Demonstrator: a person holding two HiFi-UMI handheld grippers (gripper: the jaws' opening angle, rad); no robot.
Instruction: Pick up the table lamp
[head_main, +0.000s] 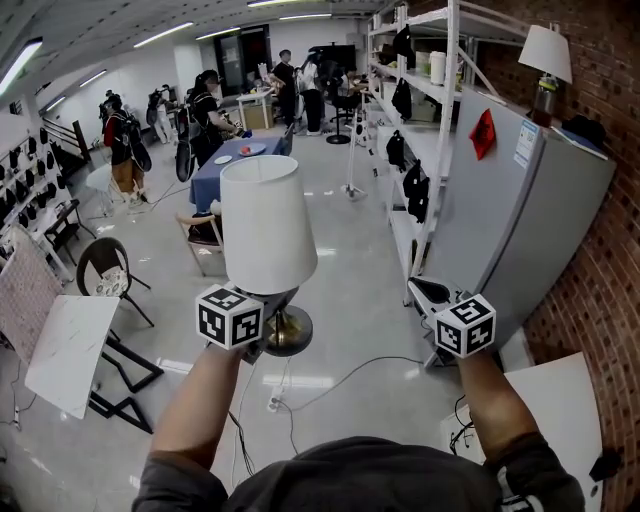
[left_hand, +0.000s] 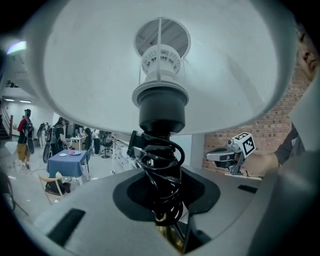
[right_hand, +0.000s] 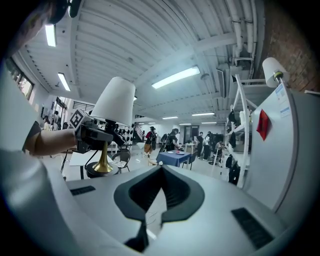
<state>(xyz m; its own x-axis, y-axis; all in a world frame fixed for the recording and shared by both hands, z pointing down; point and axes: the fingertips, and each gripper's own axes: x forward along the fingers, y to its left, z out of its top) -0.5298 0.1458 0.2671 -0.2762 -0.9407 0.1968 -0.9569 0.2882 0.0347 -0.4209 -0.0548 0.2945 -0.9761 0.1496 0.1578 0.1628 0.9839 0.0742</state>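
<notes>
A table lamp hangs in the air in front of me, with a white shade (head_main: 265, 225) and a round brass base (head_main: 288, 330). My left gripper (head_main: 275, 306) is shut on its stem just below the shade. In the left gripper view the shade (left_hand: 100, 65) fills the top. A black cord (left_hand: 162, 175) is wound round the stem between the left gripper's (left_hand: 166, 202) jaws. My right gripper (head_main: 428, 291) is held level off to the right, apart from the lamp. In its own view the right gripper (right_hand: 160, 172) has its tips together and holds nothing. That view shows the lamp (right_hand: 116, 102) at left.
A tall grey cabinet (head_main: 520, 210) stands close at right against a brick wall, with a second lamp (head_main: 547, 50) on top. White shelving (head_main: 430, 120) runs behind it. A white tabletop (head_main: 65, 350) and a chair (head_main: 100, 270) are at left. Cables (head_main: 330, 385) cross the floor below.
</notes>
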